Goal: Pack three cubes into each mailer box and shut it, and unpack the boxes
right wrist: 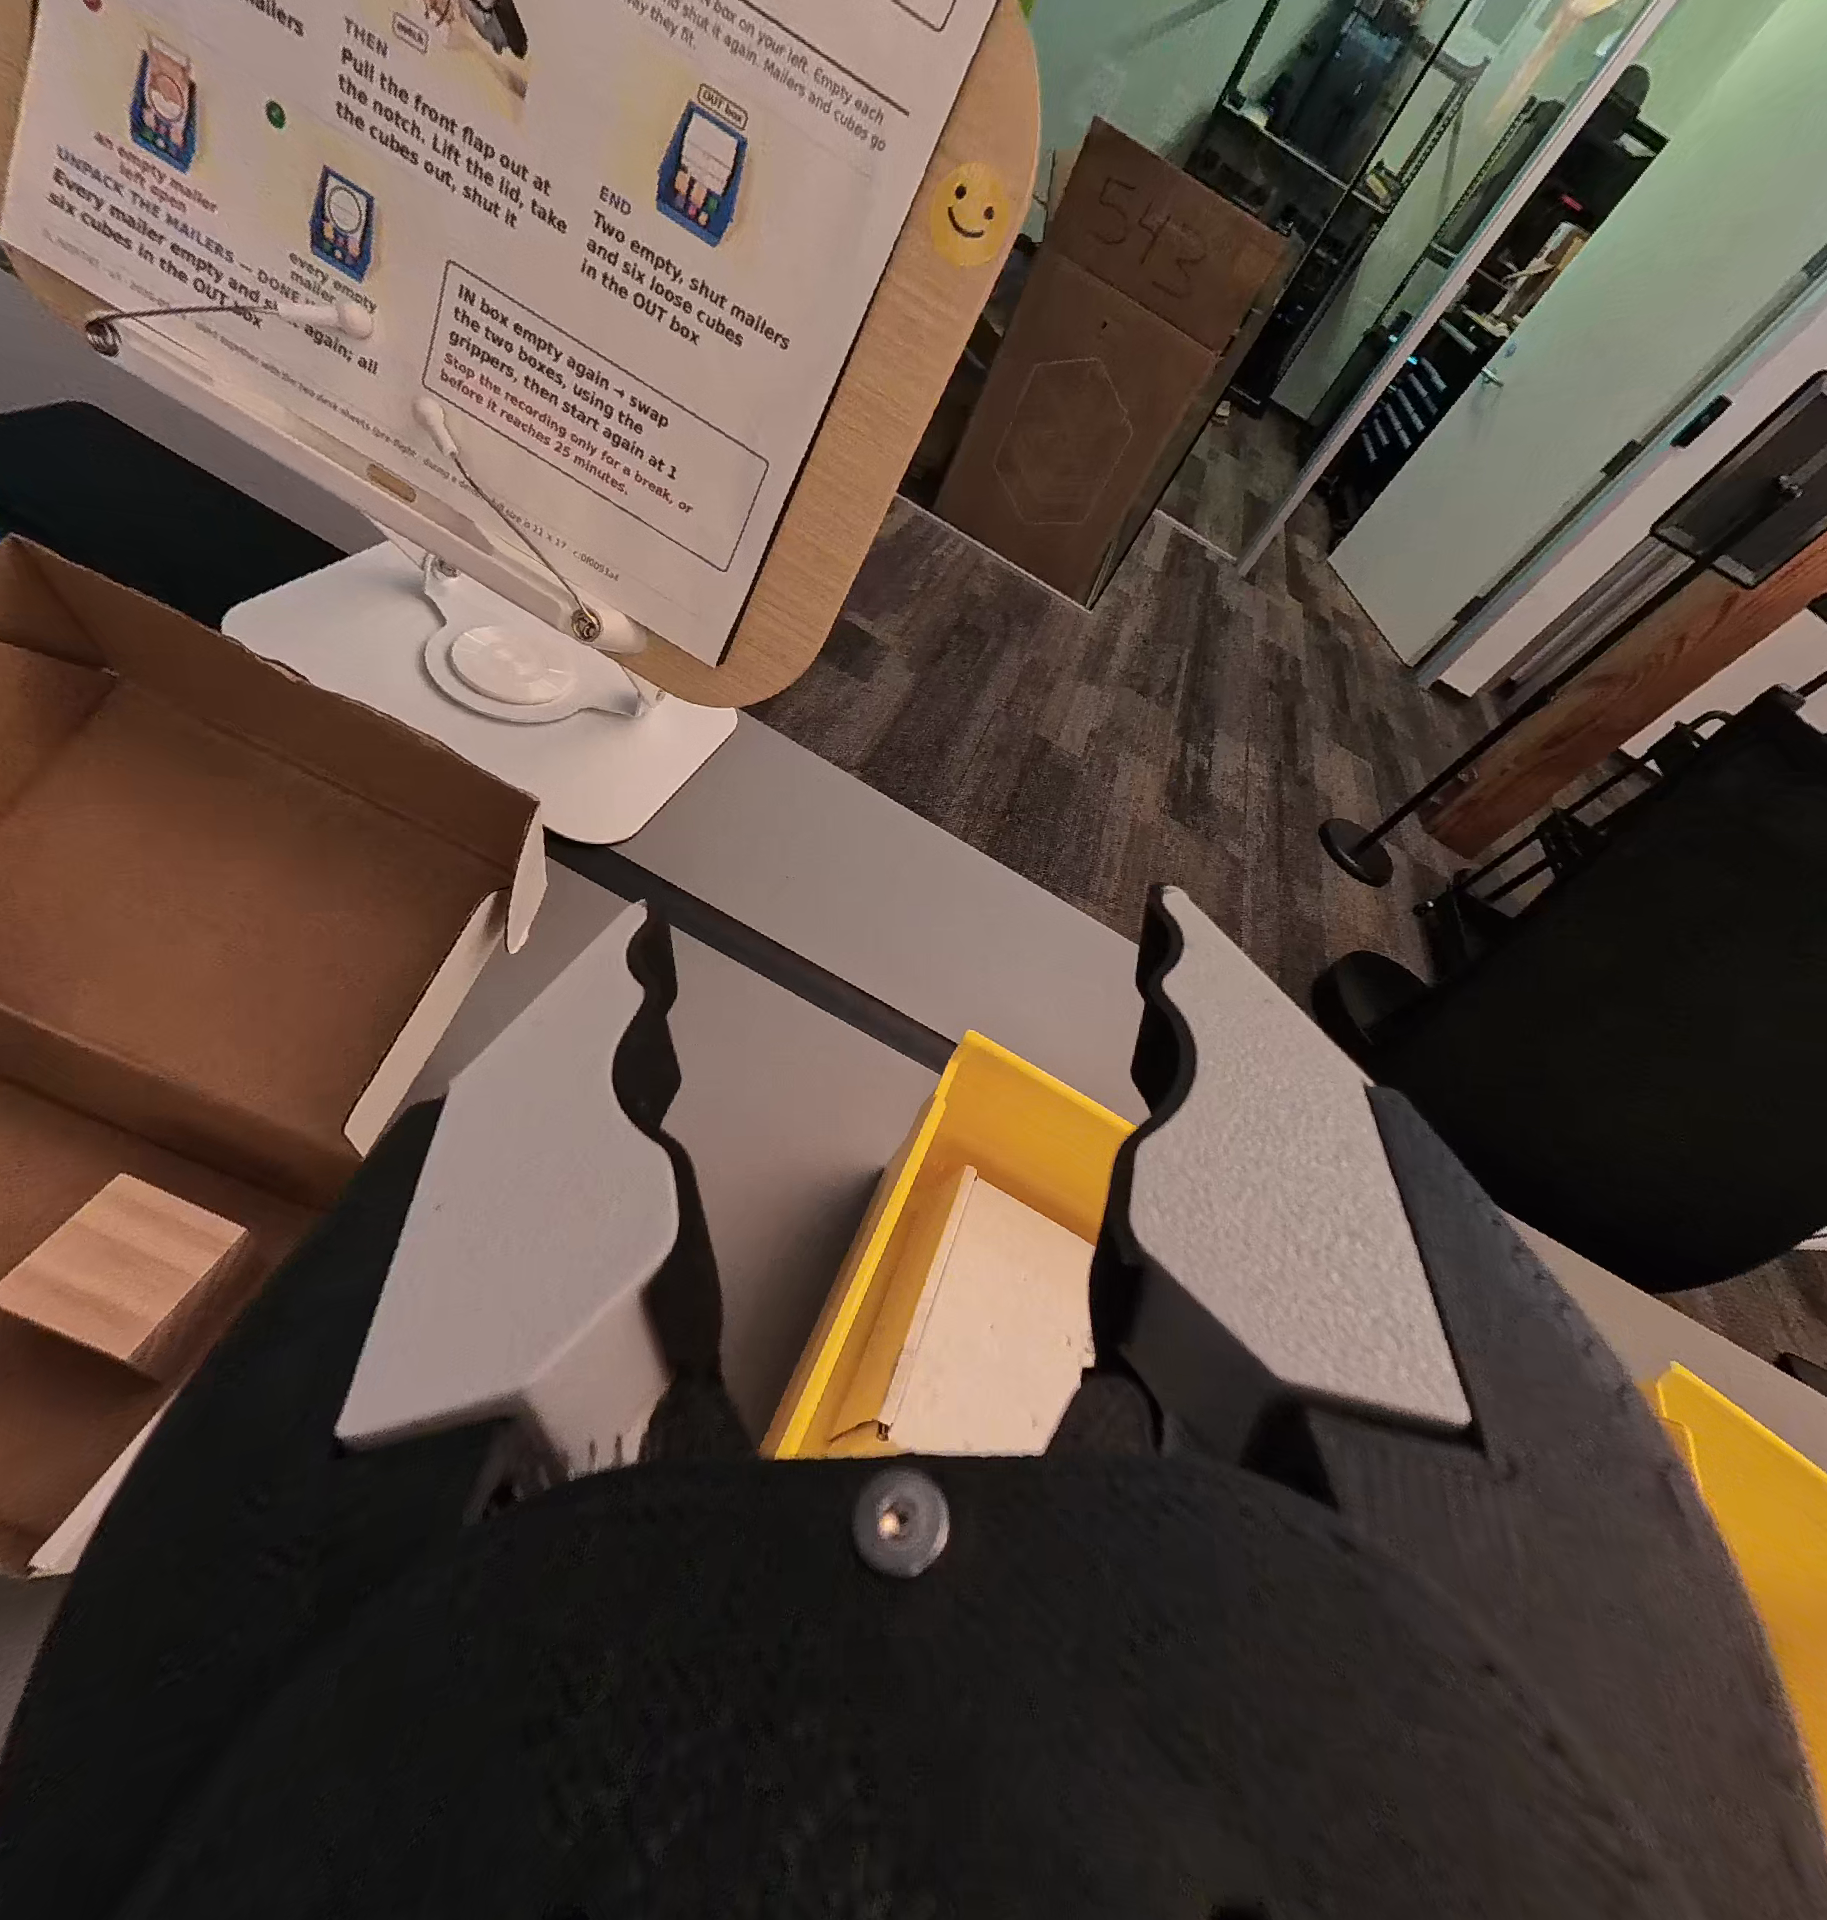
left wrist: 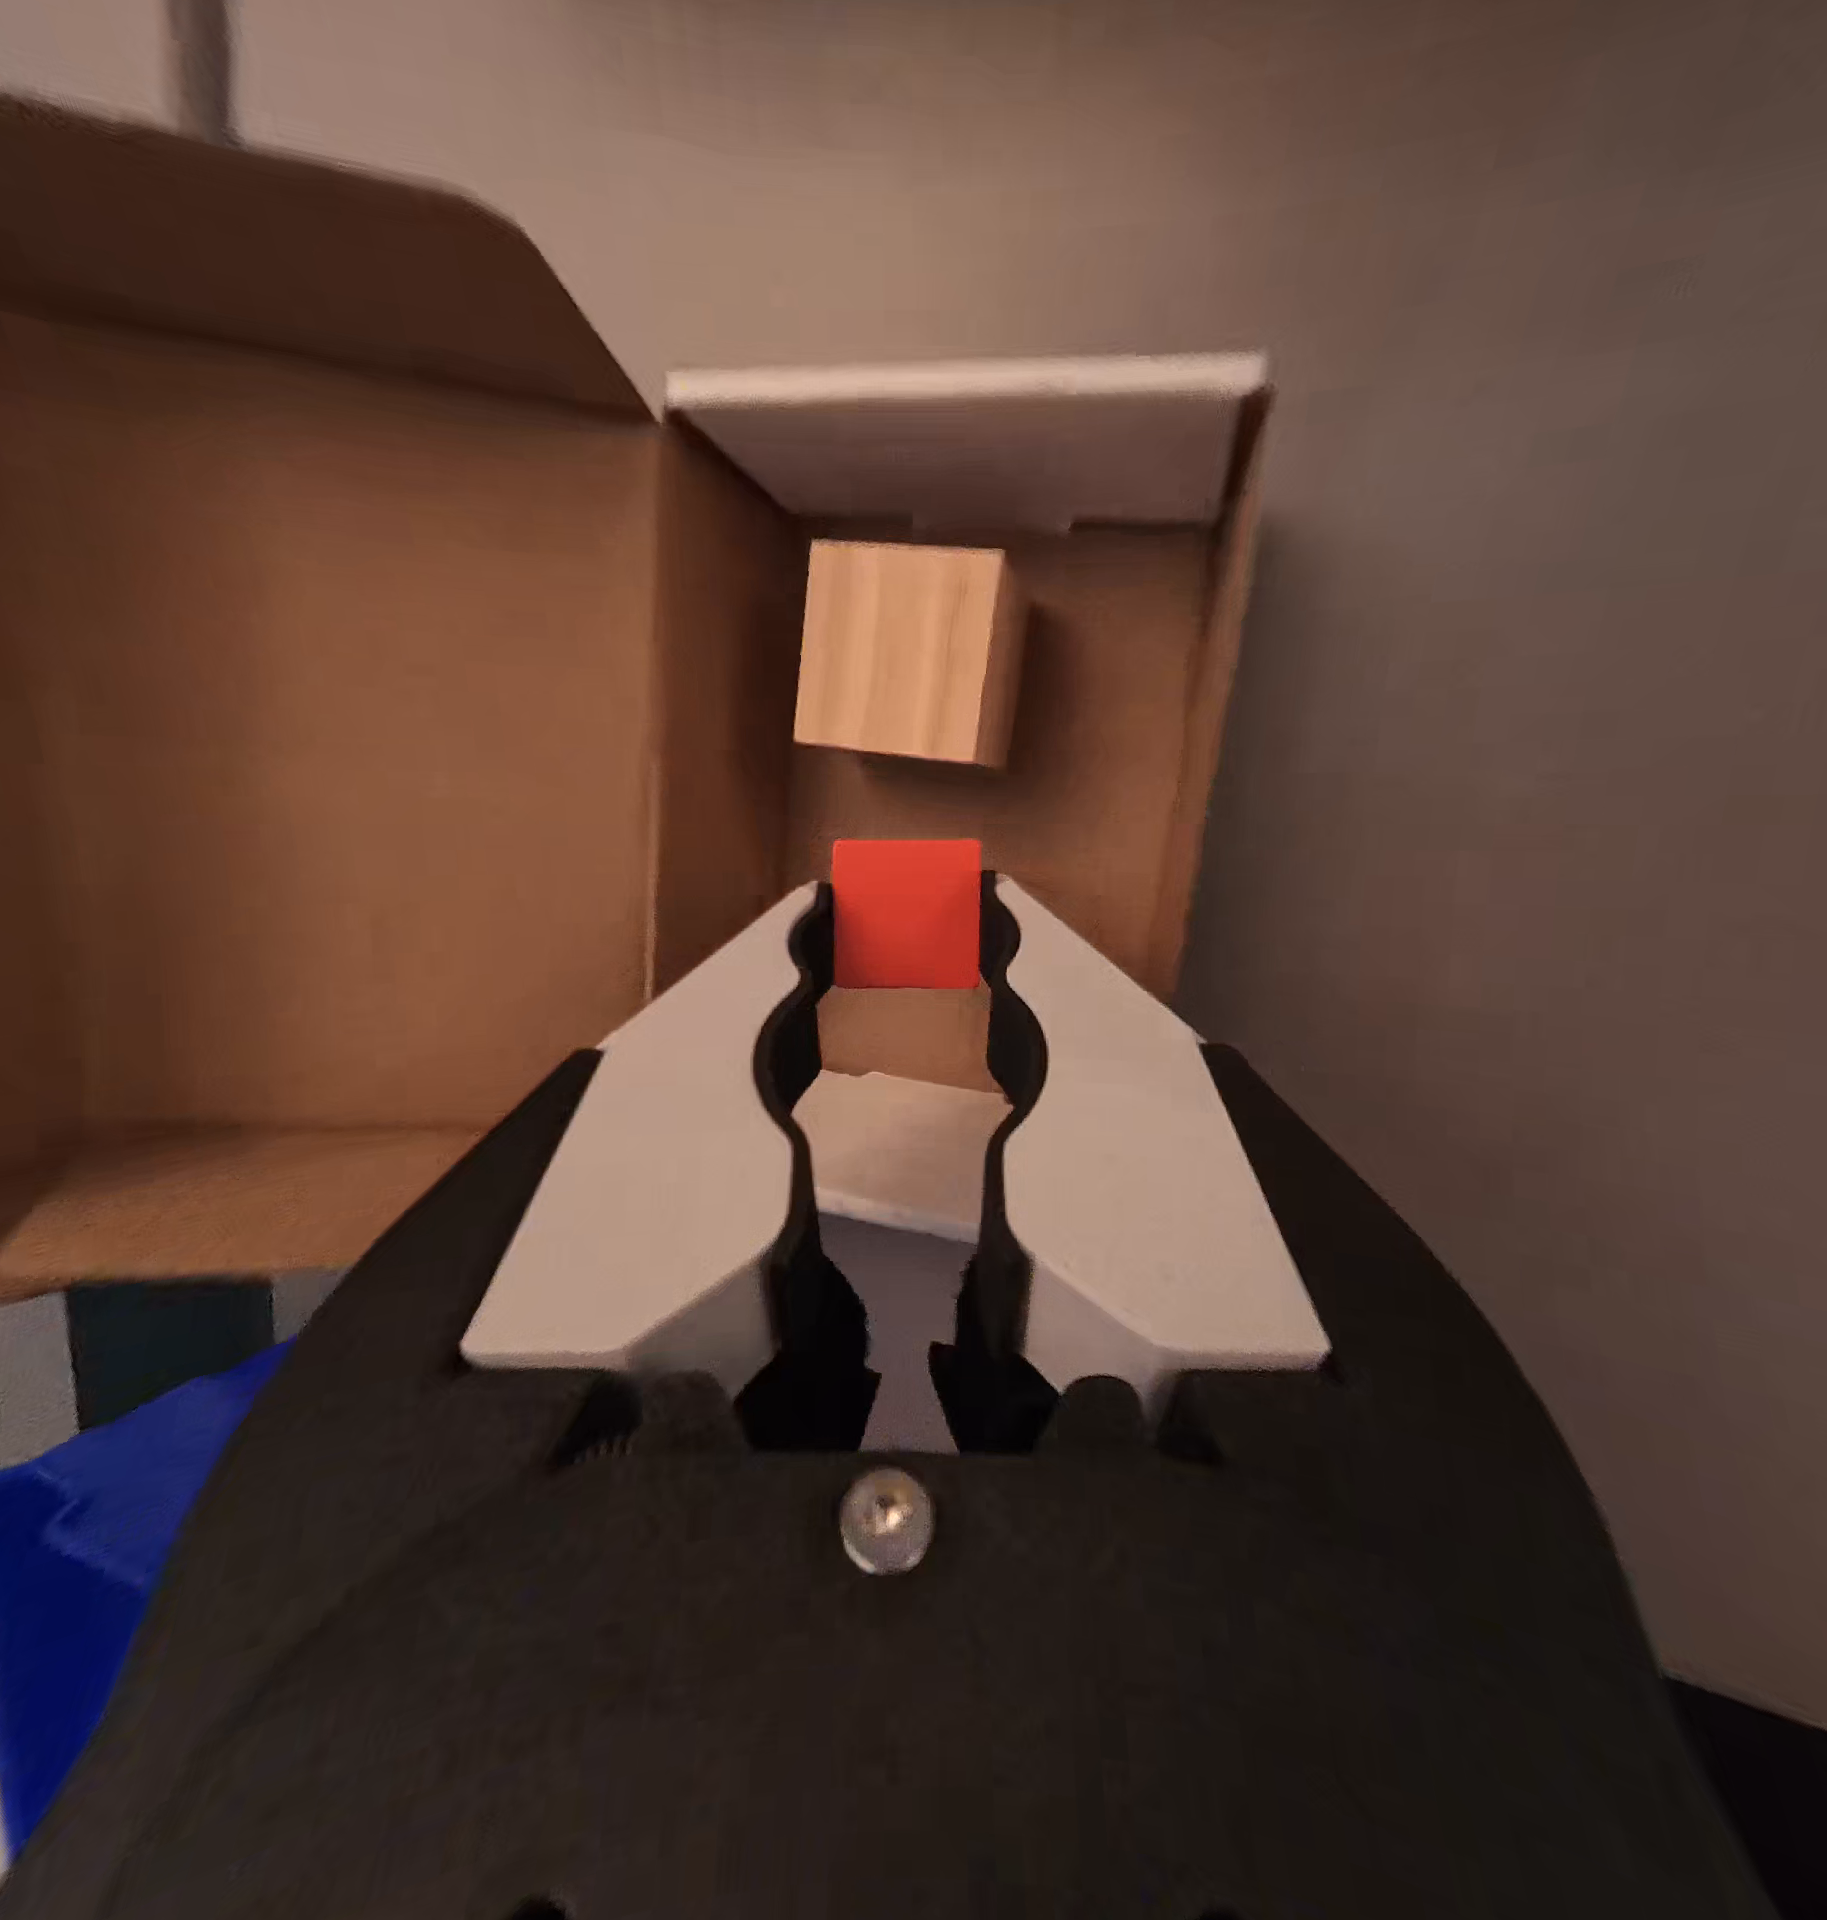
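The red cube (left wrist: 906, 914) sits clamped between the fingertips of the left gripper (left wrist: 906, 920), held above the floor of the open mailer box (left wrist: 992, 821). A bare wooden cube (left wrist: 904, 649) lies inside that box, farther in — apart from the red one. The box's lid (left wrist: 317, 727) is folded back to the left on the grey tabletop (left wrist: 1511, 831). The right gripper (right wrist: 904, 966) hangs with its fingers spread wide and nothing between them, over a yellow bin (right wrist: 1002, 1101) that holds a shut white mailer (right wrist: 1002, 1330). Behind stands an instruction sheet (right wrist: 493, 260) on a white stand (right wrist: 597, 769).

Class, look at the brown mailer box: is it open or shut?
Open: the mailer box has its lid folded back, and a wooden cube shows inside.
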A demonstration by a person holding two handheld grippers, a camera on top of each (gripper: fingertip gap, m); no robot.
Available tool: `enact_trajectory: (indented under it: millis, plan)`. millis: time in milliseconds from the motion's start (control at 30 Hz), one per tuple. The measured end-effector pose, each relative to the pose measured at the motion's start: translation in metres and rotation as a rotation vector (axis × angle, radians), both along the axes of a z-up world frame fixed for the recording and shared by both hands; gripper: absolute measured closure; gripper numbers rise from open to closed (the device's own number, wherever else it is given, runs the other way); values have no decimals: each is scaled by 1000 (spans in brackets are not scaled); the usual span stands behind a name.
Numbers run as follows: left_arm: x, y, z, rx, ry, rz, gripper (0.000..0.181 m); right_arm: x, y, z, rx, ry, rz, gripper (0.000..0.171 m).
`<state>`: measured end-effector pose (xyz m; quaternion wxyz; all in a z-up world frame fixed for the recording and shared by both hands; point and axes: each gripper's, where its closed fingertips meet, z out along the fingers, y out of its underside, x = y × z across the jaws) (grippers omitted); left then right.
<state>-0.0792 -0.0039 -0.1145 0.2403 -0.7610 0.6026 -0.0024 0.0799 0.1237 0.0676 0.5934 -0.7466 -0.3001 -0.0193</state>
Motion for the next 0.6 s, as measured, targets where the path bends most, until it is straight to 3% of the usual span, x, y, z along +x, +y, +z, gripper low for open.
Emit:
enact_trajectory:
  millis: [133,500,600]
  plan:
    - [4,8,-27,-43,29,22,155,0,0,0,-4,8,5,82]
    - [4,9,-47,-96,58,11,155,-9,-2,-3,-17,6,30,81]
    - [2,6,-43,-132,34,42,119,-10,-1,-5,-19,-3,33,81]
